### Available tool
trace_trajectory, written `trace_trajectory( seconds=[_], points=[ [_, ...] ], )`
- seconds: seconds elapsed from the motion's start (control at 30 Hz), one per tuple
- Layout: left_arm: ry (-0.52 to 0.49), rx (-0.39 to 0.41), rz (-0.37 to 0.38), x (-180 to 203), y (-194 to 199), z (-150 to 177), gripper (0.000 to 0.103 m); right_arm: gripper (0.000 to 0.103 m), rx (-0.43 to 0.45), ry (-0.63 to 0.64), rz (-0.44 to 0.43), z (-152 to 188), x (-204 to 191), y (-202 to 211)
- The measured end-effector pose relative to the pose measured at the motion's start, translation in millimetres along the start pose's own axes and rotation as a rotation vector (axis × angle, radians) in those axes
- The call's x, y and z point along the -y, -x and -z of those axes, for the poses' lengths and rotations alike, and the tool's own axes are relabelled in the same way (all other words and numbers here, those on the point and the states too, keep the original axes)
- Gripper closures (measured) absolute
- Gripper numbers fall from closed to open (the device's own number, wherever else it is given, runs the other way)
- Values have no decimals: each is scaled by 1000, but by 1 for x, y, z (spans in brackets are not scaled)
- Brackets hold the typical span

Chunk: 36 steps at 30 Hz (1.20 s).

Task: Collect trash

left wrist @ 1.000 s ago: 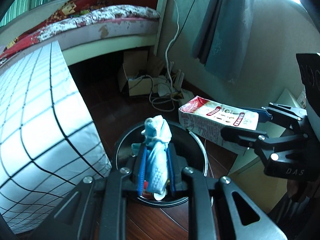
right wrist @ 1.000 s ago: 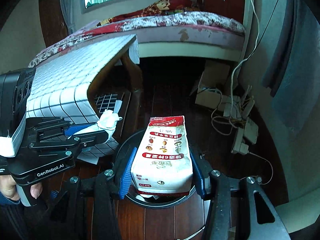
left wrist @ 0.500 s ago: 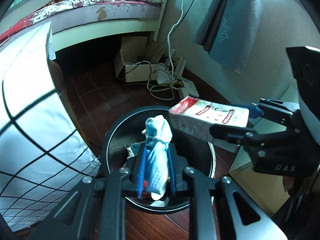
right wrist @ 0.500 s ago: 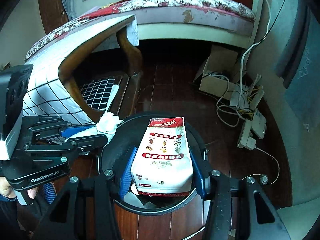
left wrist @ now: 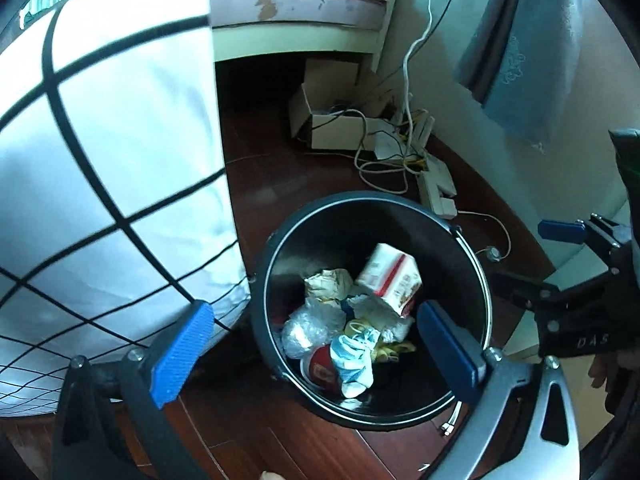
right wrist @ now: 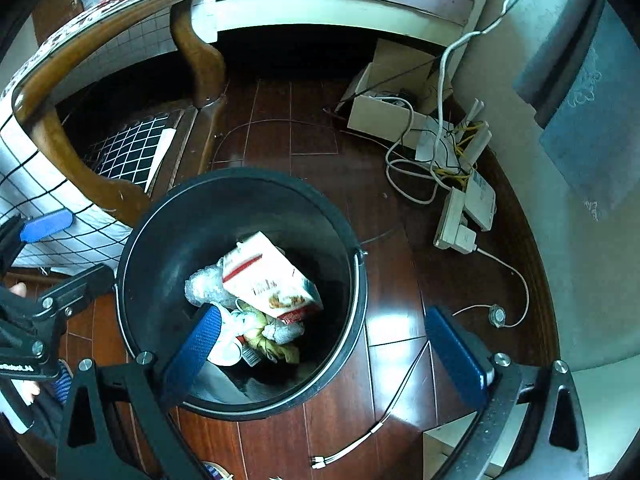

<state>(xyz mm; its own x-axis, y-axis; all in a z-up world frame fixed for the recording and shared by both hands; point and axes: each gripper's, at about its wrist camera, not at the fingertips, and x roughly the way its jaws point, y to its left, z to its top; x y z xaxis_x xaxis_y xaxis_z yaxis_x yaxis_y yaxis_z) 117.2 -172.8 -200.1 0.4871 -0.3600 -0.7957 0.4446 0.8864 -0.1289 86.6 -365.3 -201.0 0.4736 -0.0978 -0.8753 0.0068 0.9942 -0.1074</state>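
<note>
Both loads released within last half second. Left gripper [left wrist: 316, 348] now spread wide, empty; right gripper [right wrist: 324, 344] likewise wide, empty. Blue-white wad [left wrist: 354, 358] and carton [right wrist: 270, 278] now lying inside black bin [right wrist: 168, 208] atop other trash. Drop judged complete; further pickups next.

On the black body of the right gripper [left wrist: 560, 248], at the right edge of your left wrist view, you can read the pale letters "DAS". In your right wrist view, the left gripper [right wrist: 60, 248] at the near left carries a white mark cut off by the frame — only "Robot.AI" shows. The red-and-white carton [right wrist: 270, 276] lying in the black bin [right wrist: 160, 220] bears red characters on its white face — too small and tilted for you to read. Nothing else is legible.
</note>
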Motion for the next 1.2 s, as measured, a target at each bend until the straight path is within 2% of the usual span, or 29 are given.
trace_trajectory(
  seconds=[0.5, 0.73, 1.2],
  points=[
    [6, 28, -36, -8, 18, -2, 1, 1, 61, 0, -21, -9, -13, 19],
    [-2, 39, -80, -7, 40, -4, 1, 1, 108, -12, -10, -4, -23, 46],
    [-31, 116, -93, -7, 102, -13, 1, 1, 207, -64, 10, 2, -44, 116]
  ],
)
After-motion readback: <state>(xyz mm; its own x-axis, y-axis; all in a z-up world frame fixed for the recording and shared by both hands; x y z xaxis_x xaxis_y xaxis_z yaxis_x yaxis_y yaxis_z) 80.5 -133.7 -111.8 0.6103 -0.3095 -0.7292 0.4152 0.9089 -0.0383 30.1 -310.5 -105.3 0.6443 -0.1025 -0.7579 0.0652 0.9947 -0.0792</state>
